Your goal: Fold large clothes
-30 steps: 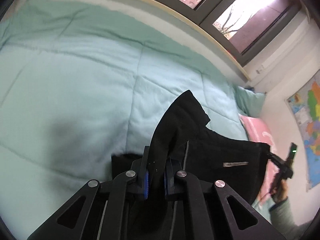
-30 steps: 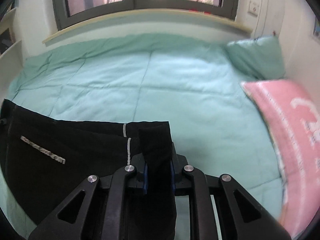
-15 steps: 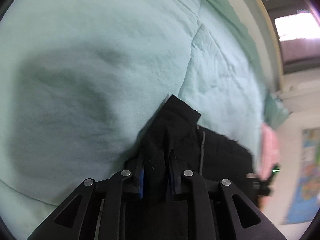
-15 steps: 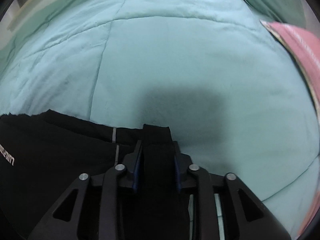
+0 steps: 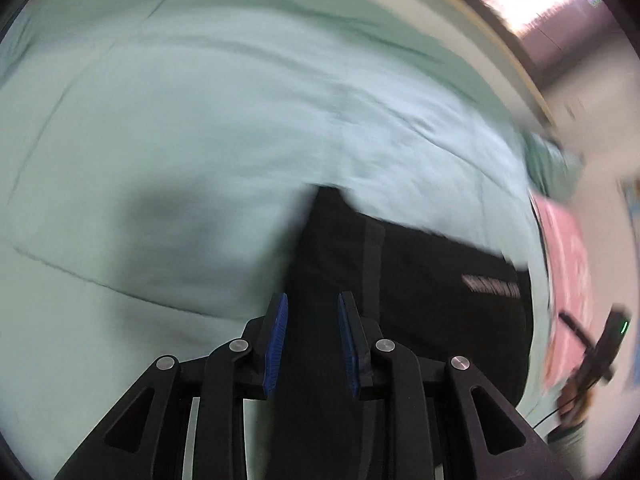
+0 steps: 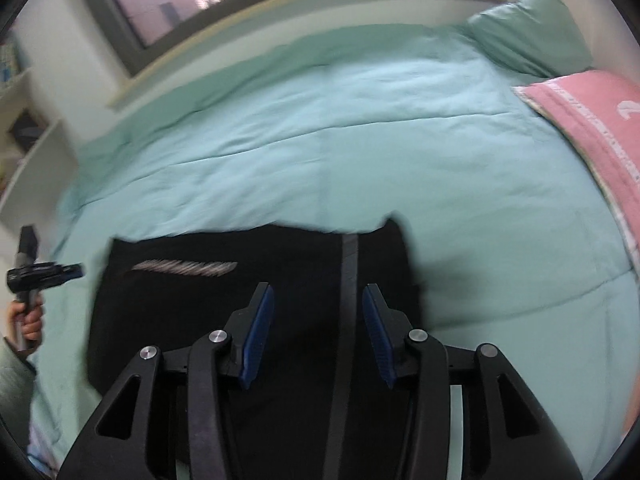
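Black cloth, the garment (image 6: 256,304), lies flat on the mint-green quilt (image 6: 360,152) near its close edge, and it reaches under both tools. In the right wrist view its far edge runs almost straight across the quilt, with one small corner (image 6: 394,222) standing up at the right end; a grey stripe (image 6: 349,280) runs back from that edge and a pale line of lettering (image 6: 184,268) sits left of it. The right gripper (image 6: 318,322) has just been opening: its blue pads (image 6: 258,332) stand apart with the cloth below and between them, neither pressing on it. The left gripper (image 5: 310,336) has also just been opening, by a narrower gap, and its pads likewise clear the cloth; the left view is blurred, so the fabric's folds there are hard to read. Seen from the left, the garment's far corner (image 5: 330,196) points up the quilt. Beyond the garment the quilt is bare up to the window ledge (image 6: 280,4). A green pillow (image 6: 532,32) and a pink pillow (image 6: 592,128) lie along the right edge, well apart from the cloth. A hand (image 6: 28,320) grips the left tool's handle at the left rim of the right view
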`<state>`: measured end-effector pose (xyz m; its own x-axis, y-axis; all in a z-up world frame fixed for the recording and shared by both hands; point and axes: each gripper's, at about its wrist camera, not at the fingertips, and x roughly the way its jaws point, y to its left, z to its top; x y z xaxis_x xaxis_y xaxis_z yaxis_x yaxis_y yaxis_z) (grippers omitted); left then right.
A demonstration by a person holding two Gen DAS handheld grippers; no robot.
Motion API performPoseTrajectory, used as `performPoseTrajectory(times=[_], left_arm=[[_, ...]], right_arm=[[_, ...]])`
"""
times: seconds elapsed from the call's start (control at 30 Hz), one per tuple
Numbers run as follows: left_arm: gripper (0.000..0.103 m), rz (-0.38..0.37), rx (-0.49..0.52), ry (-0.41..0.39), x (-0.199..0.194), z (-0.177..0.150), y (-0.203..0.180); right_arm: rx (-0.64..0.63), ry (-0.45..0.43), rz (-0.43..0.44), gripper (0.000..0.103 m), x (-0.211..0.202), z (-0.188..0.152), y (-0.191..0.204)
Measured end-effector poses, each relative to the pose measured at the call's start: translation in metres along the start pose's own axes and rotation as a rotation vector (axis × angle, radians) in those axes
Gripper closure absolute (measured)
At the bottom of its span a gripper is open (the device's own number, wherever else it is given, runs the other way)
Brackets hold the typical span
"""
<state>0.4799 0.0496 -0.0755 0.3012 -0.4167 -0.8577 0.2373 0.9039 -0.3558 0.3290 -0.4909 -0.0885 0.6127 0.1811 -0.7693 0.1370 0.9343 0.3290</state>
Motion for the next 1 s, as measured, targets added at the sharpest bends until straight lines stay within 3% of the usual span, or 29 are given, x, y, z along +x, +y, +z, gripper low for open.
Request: performPoseTrajectory(times=[0.13,0.23,0.33,0.47,0.6,0.77,0.87,1.0], left_arm=[[0.076,-0.056,0.125,-0.009,0.006,-0.044,-0.086],[0.076,-0.043,0.222,-0.012,0.020,-0.081,-0.138],[0.076,-0.083,0.216,0.005,0.041,-0.110,-0.162],[0.077,-0.020,0.208,0.030,0.089,-0.132,-0.163],[0.077,-0.048,0.120,0.082,0.121,-0.129,-0.142],[0.077,-0.051,0.150,0.109,0.104,-0.118,-0.149],[0.077,-0.062,0.180,0.055,0.082,-0.099,-0.162],[0.076,-0.076,0.138,0.006,0.083,-0.062,-0.160]], right_arm=[[-0.016,0.053,0.049,0.049,0.004,-0.032,0.045],[-0.031,0.123,0.079,0.049,0.023,-0.053,0.070],[-0.090,0.143,0.067,0.049,0.036,-0.068,0.092],[-0.184,0.174,-0.031,0.049,0.066,-0.087,0.106],[-0.179,0.244,-0.076,0.049,0.108,-0.105,0.101],[-0.168,0.276,-0.082,0.048,0.102,-0.091,0.106],[-0.167,0.186,-0.023,0.048,0.078,-0.066,0.113],[-0.172,0.136,-0.052,0.048,0.087,-0.033,0.120]])
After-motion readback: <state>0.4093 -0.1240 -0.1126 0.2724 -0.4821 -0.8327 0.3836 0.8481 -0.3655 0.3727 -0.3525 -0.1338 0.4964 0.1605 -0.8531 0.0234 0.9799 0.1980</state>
